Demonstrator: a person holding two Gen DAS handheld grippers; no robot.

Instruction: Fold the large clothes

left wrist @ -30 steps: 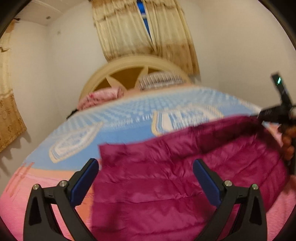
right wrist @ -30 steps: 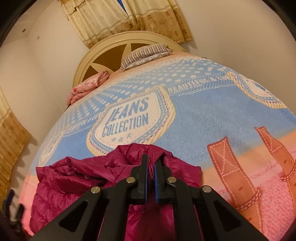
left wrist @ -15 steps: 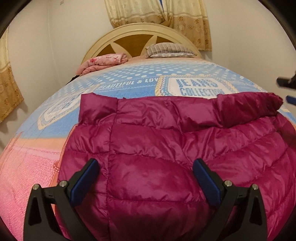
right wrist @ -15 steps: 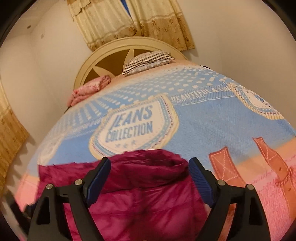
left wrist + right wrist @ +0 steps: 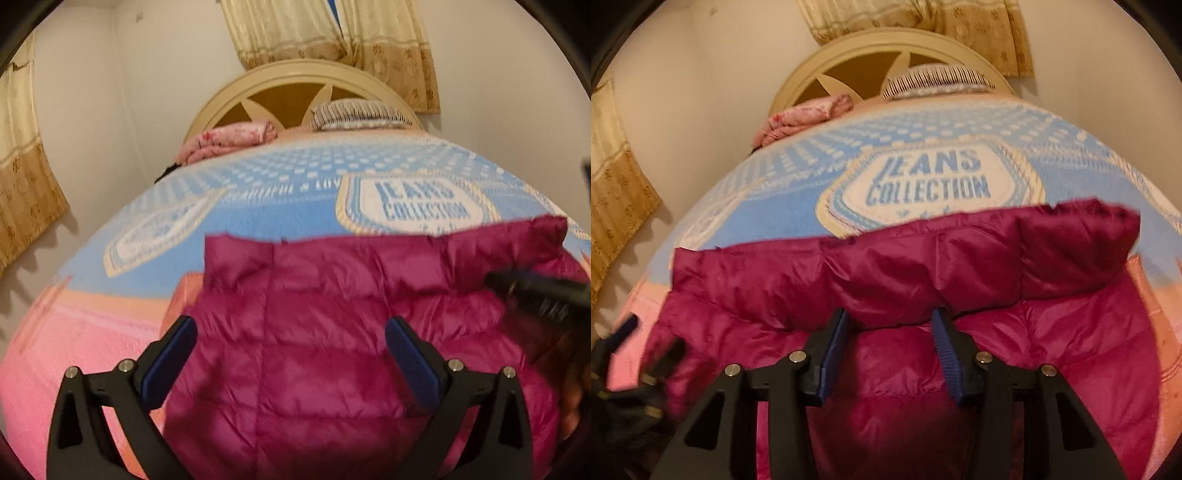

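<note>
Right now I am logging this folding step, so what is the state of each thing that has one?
Magenta quilted puffer jacket: spread on the bed, far edge folded over.
Left gripper: open, nothing between its blue pads.
Right gripper: part open, jaws just closing, nothing gripped.
Blue and pink printed bedspread: laid flat under the jacket.
Beige patterned curtains: drawn, a slit left.

A magenta quilted puffer jacket point(image 5: 332, 350) lies spread flat on the bed, over the pink and blue blanket. Its far edge is folded back into a puffy band that runs across, just below the "JEANS COLLECTION" print.
</note>
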